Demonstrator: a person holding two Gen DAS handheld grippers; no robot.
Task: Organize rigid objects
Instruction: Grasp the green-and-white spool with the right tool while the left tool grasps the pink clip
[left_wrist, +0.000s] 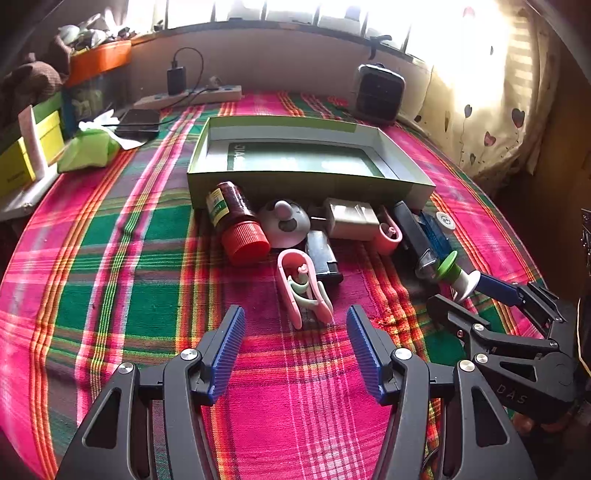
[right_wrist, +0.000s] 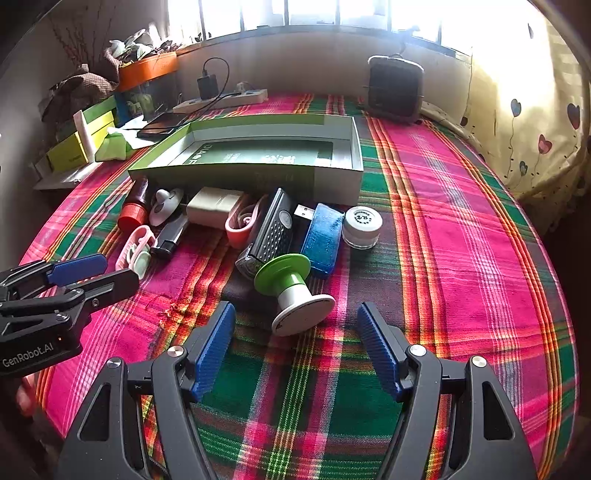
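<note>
Left wrist view: the left gripper (left_wrist: 295, 343) hangs spread wide with nothing between its blue pads, low over the plaid cloth (left_wrist: 147, 258). Just ahead of it, nearly between the fingertips, lies a pink clip (left_wrist: 301, 284). Beyond that clip the jumble runs along the near wall of the shallow green box (left_wrist: 306, 184): a red-capped bottle (left_wrist: 236, 221) ahead to the left, a grey dome-shaped piece (left_wrist: 284, 221), a black lighter (left_wrist: 323, 256) touching the clip's far side, and a beige adapter (left_wrist: 351, 218). The box looks to hold no loose objects. The right gripper (left_wrist: 476, 295) enters from the right, near a green-and-white spool (left_wrist: 456, 275).

Right wrist view: the right gripper (right_wrist: 295, 343) is likewise wide open and holds nothing, the spool (right_wrist: 295, 291) lying tilted just ahead between its fingertips. Behind the spool sit a black perforated device (right_wrist: 271, 229) and a blue case (right_wrist: 323, 238), both touching or nearly touching the spool's green flange. Only this view shows clearly the small white jar (right_wrist: 362, 227) ahead to the right and the USB plug (right_wrist: 304, 212); the left view alone shows the clip's inner green part.

Risks, as I judge them: the spool may roll off its rim if the pads close unevenly, and either gripper could nudge crowded neighbours. The two grippers are near each other and could collide when reaching for the box.
</note>
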